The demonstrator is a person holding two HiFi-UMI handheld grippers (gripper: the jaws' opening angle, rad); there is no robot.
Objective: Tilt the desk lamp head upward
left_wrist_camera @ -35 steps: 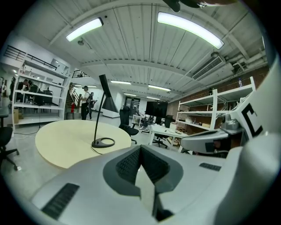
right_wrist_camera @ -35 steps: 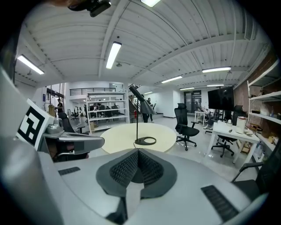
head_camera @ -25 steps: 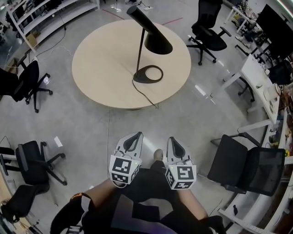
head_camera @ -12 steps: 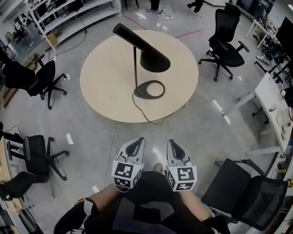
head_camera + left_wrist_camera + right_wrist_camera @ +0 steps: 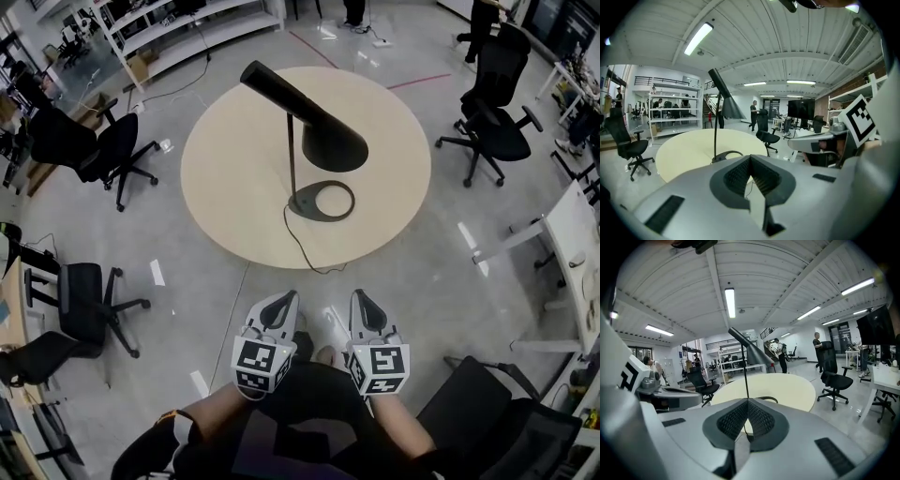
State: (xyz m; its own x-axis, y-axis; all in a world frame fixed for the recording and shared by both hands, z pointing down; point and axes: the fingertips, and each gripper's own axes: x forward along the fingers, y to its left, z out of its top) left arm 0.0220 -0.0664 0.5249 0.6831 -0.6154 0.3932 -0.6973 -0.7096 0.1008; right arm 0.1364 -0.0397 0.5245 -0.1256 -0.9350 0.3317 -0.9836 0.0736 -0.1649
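A black desk lamp stands on a round beige table [image 5: 234, 169]. Its cone head [image 5: 328, 141] slopes down to the right from a thin upright stem [image 5: 292, 164], above a ring-shaped base [image 5: 322, 201]. A black cord [image 5: 295, 246] runs off the near table edge. My left gripper [image 5: 275, 306] and right gripper [image 5: 364, 307] are held close to my body, well short of the table, both shut with nothing between the jaws. The lamp [image 5: 721, 101] shows ahead in the left gripper view, and the lamp [image 5: 749, 352] sits centred ahead in the right gripper view.
Black office chairs stand around the table: one chair [image 5: 98, 150] at left, another chair [image 5: 80, 300] at lower left, a further chair [image 5: 497, 127] at right. Shelving [image 5: 178, 28] lines the back. A white desk [image 5: 577, 244] is at right. Grey floor lies between me and the table.
The table and lamp have shifted lower and to the right in the head view and look larger. Both grippers stay shut near my body.
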